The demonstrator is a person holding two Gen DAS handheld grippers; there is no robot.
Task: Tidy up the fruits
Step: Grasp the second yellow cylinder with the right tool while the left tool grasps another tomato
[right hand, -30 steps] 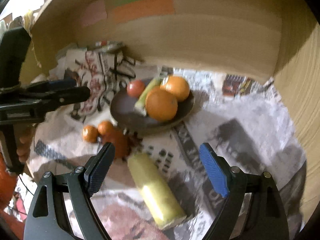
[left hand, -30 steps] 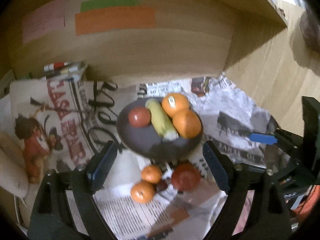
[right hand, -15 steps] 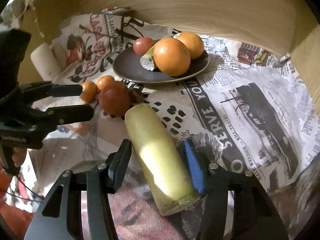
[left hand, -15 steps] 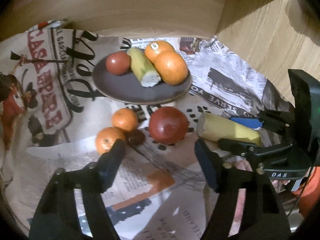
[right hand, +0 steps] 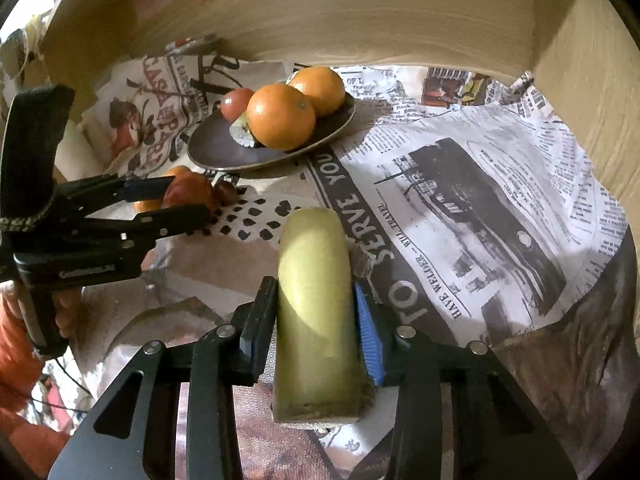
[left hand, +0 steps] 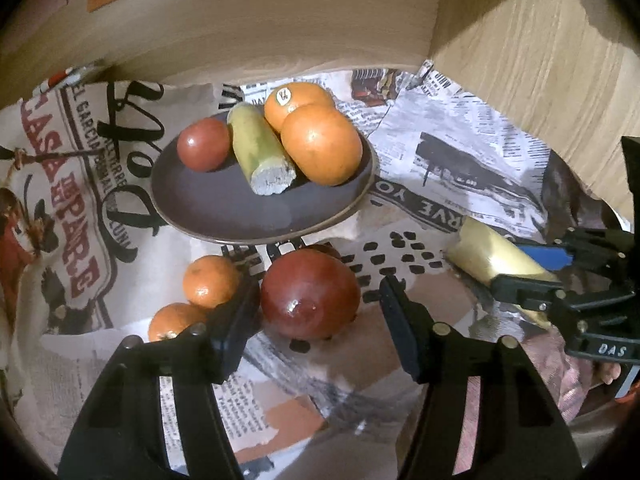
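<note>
A: How is the yellow-green cut stalk [right hand: 316,320] held?

B: It is clamped lengthwise between the jaws of the right gripper [right hand: 316,332], one cut end pointing at the camera and the other toward the dark plate [left hand: 224,216]. Gripped across its narrow width, it is probably kept from rolling out.

A: And the left gripper [left hand: 316,308]?

B: Its jaws are set apart on either side of the large red fruit [left hand: 310,296], which lies on the newspaper [left hand: 460,152] spread over the worktop, just in front of the plate. The left jaw seems to be touching the fruit or very near it; the right jaw stands clear. A straddling position like this is judged to be preparation for a grasp.

A: What is carried by the plate?

B: Two oranges [left hand: 320,144], a small red fruit [left hand: 203,144] and a second cut stalk [left hand: 260,152] are gathered at its far side, so the near half is left bare, presumably for what remains.

A: What remains off it?

B: Two small mandarins [left hand: 210,282], just left of the large red fruit.
</note>
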